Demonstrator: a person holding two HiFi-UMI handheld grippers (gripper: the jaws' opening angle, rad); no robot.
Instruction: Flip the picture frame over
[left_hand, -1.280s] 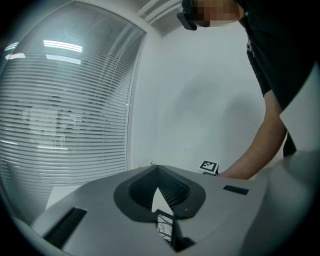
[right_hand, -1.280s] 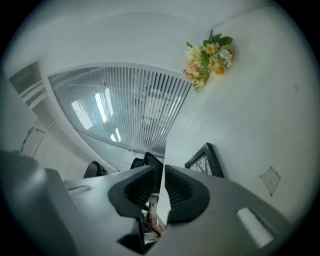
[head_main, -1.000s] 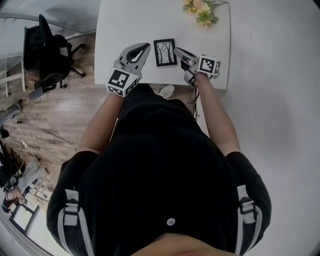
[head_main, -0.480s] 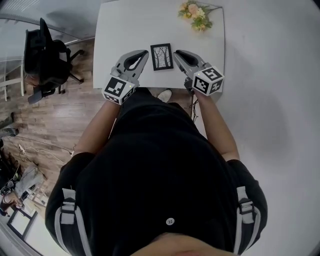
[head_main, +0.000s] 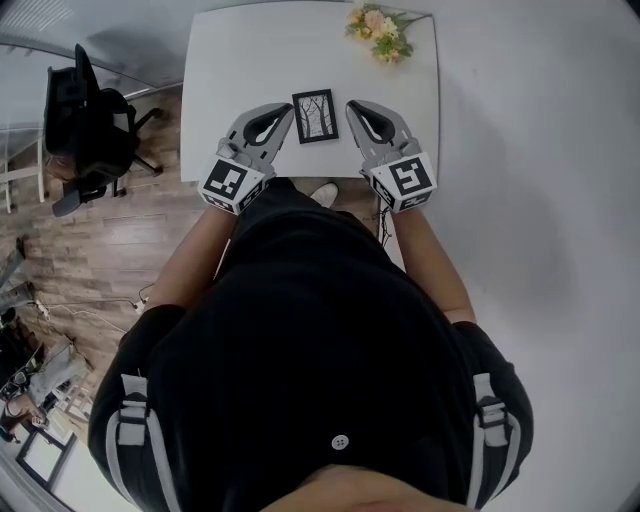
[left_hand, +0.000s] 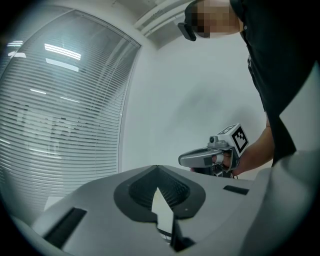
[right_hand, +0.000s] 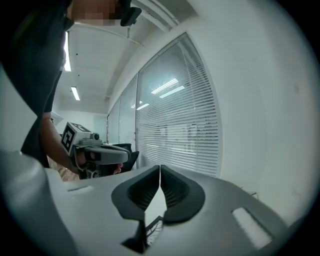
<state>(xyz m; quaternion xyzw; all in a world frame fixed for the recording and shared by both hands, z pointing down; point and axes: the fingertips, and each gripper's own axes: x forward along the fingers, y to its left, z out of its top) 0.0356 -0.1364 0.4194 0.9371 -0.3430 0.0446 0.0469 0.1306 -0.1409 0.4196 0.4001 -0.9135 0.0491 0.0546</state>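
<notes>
Nearest, the left gripper (head_main: 289, 109) and right gripper (head_main: 351, 106) hang over the near edge of the surface (head_main: 240, 60), one on either side of the picture frame (head_main: 314, 116), neither touching it. Left fingers are clenched tip to tip with nothing between them. Right fingers have just been closing and now meet, also on nothing. The frame lies flat between the two, close to the near edge, tree drawing facing up, black border all round. It is likely light and stiff; if glazed, the face would be breakable, so it should not be let fall flat. It sits thin and flush to the surface, so it is probably awkward to pinch from above. The best hold looks to be a long side border, with that edge tipped up first. The smooth border may slip. The surface is white, plain and seemingly slick. At its far right corner is a bunch of flowers (head_main: 380, 24), well apart from the frame. Beyond are a wood floor (head_main: 100, 250), a black office chair (head_main: 85, 110) to the left, and slatted blinds (left_hand: 60, 110) across a window wall.
</notes>
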